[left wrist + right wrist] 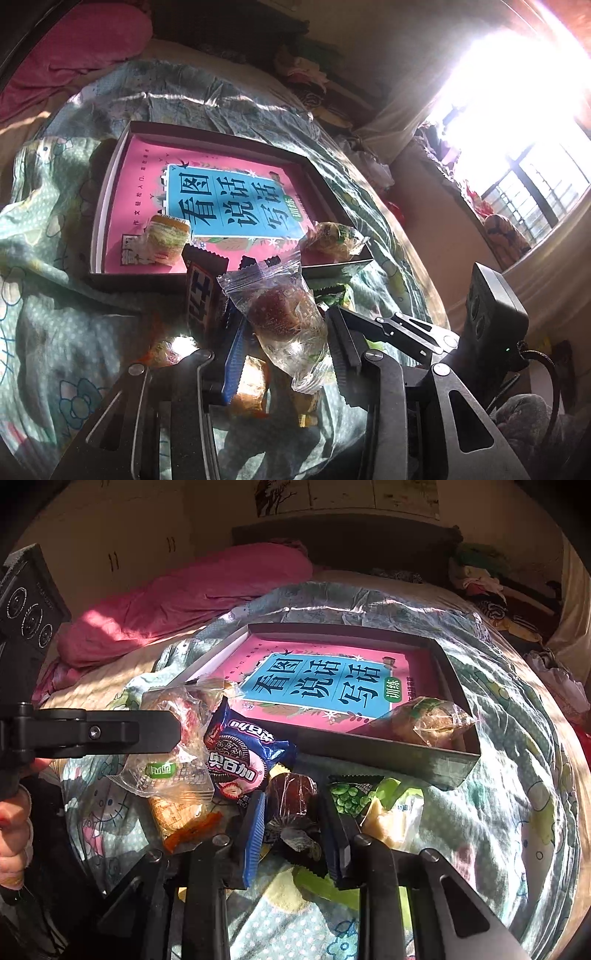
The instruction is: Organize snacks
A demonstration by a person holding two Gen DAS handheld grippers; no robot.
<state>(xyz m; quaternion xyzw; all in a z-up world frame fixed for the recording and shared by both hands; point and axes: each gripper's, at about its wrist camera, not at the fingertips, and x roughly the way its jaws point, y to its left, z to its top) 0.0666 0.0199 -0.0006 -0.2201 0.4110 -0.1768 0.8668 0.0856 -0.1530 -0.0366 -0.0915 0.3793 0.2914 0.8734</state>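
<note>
left hand-held gripper point(280, 354) is closed on a clear-wrapped brown cake point(282, 314), pads pinching the lower part of the packet; the packet stands up between the fingers with its crimped top edge pointing away toward the box, long axis running roughly along the fingers. it looks raised off the bedspread point(66, 314), though how far clear i cannot tell. right hand-held gripper point(291, 823) has its jaws nearly together on a small dark brown snack in clear wrap point(291, 794), which sits upright between the pads amid the loose pile on the bed. the target seems to be the shallow dark box point(110, 192) holding a pink and blue book point(229, 195); two clear-wrapped buns already sit inside it, one at the near left corner point(168, 238) and one at the near right corner point(334, 240). key relation: the box lies straight ahead of and beyond both grippers, its near wall just past the pile, so each carry is a short forward reach over that wall. from the left wrist view the cake is almost in line with the open middle of the near edge, between the two buns. still loose on the bed near the box: a blue cookie packet point(240, 760), a green pea packet point(351, 797), a clear bun packet with a green label point(166, 771). judging by this, sorting is at an early stage, most snacks outside.
</note>
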